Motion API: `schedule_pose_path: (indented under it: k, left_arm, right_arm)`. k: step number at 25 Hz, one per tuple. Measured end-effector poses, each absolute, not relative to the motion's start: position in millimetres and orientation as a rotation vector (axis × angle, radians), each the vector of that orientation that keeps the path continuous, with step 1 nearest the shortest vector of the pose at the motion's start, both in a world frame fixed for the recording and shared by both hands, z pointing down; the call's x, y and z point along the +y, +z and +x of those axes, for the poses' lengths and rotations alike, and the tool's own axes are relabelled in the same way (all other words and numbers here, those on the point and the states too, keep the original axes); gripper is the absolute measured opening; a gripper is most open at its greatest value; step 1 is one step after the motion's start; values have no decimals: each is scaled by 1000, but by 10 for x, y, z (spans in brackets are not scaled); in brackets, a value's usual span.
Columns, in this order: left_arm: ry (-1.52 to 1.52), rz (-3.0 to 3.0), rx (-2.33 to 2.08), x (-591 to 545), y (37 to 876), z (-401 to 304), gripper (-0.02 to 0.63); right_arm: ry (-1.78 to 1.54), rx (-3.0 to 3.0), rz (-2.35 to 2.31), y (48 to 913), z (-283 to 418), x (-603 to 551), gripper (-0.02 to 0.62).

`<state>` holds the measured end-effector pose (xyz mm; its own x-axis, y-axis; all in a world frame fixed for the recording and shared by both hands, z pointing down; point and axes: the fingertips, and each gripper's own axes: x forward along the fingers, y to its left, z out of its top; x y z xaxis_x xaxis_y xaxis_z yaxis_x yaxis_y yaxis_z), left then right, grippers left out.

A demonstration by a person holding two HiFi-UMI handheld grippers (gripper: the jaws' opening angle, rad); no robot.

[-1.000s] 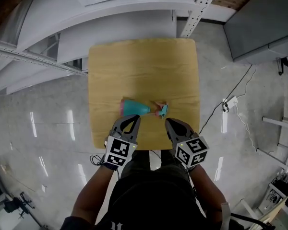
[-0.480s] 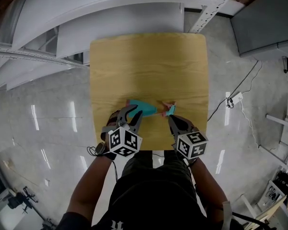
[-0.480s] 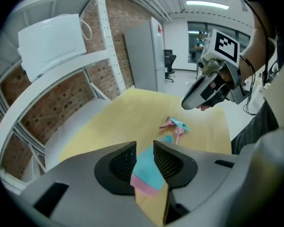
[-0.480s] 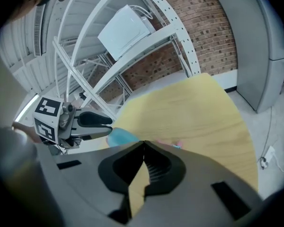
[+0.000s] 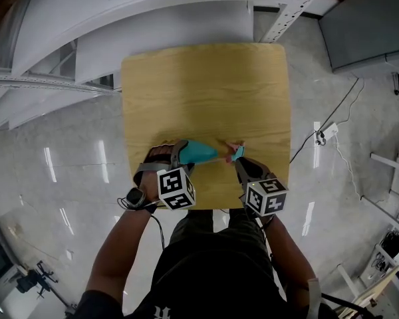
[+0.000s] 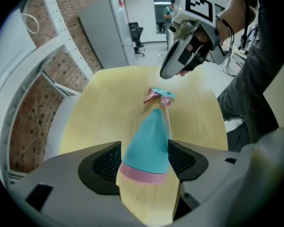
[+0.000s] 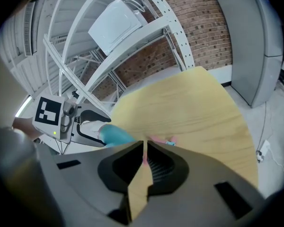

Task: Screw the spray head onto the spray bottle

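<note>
Take the likely light, slick bottle [image 6: 149, 136] by its wide end with the left gripper [image 6: 144, 161], jaws just spread astride it, keeping the closed, empty right gripper [image 7: 145, 157] for the head [image 6: 159, 96].

We are standing in what is looking like a workshop or lab: white steel racks [image 7: 173, 37] are lining a brick wall [image 7: 203, 22], a grey cabinet [image 5: 366, 18] is standing nearby, and a power strip [image 5: 330, 133] is lying on the glossy floor [image 5: 60, 178] off the table's [image 5: 206, 92] right edge.
</note>
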<state>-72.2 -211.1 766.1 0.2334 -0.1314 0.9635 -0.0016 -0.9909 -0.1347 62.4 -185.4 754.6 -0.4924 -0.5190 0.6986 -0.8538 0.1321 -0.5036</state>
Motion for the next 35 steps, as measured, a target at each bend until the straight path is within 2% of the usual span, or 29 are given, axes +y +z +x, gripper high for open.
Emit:
schedule_pose_path:
  k: [11, 15, 18, 24, 35]
  left_arm:
    - [-2031, -2214, -98, -2182, 8089, -822, 382]
    - [-2095, -2149, -156, -2123, 8275, -878, 408]
    - [-2135, -2174, -173, -2025, 8388, -917, 433]
    - [-2091, -2247, -76, -2081, 8386, -869, 445]
    - [-1963, -2441, 152, -2147, 8291, -928, 442]
  right_arm:
    - [1338, -1858, 1388, 7888, 838, -1844, 10]
    - [1371, -1780, 1393, 8029, 853, -1921, 119]
    - [1415, -1753, 1376, 8085, 785, -1987, 149]
    - [1435, -1668, 1277, 8229, 642, -2016, 152]
    - [1390, -1721, 1246, 8122, 852, -1927, 124]
